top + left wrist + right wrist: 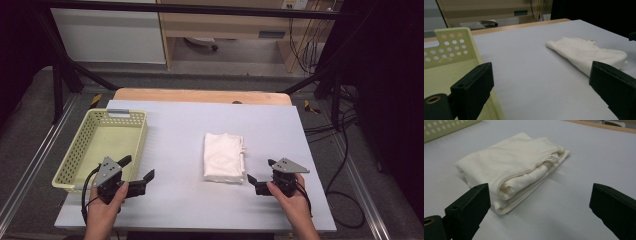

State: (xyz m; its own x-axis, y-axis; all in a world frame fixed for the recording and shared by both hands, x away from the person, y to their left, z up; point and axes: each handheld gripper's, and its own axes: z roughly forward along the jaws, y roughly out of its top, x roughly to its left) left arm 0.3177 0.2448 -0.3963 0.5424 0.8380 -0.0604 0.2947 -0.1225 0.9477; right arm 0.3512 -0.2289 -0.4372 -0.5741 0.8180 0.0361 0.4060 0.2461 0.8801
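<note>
Grey tabletop [190,200] in a dim lab, wooden edge at the far side, shelving and cables beyond. We start from the folded white cloth [223,156]: it lies flat at about mid-tabletop, a bit right of centre, long axis running near-to-far, layered fold edges showing at its near end in the right gripper view [509,170]. Label tab sits on its right edge.

Right gripper [261,172] is just beside the cloth's near right corner, apart from it, not touching; jaws spread wide, nothing between them. So the cloth lies left and slightly far of that gripper, and we judge this the nearer hand for a grab at the near edge.

Left gripper [138,168] hangs well apart from the cloth, to its left, by the near right corner of the yellow perforated basket [75,155]; jaws also wide apart, empty. From there the cloth is off to the right and far, across bare tabletop.

Basket is empty, left side of tabletop, long axis also near-to-far, roughly parallel w/ the cloth. We'd expect a leftward carry if the cloth goes in.
</note>
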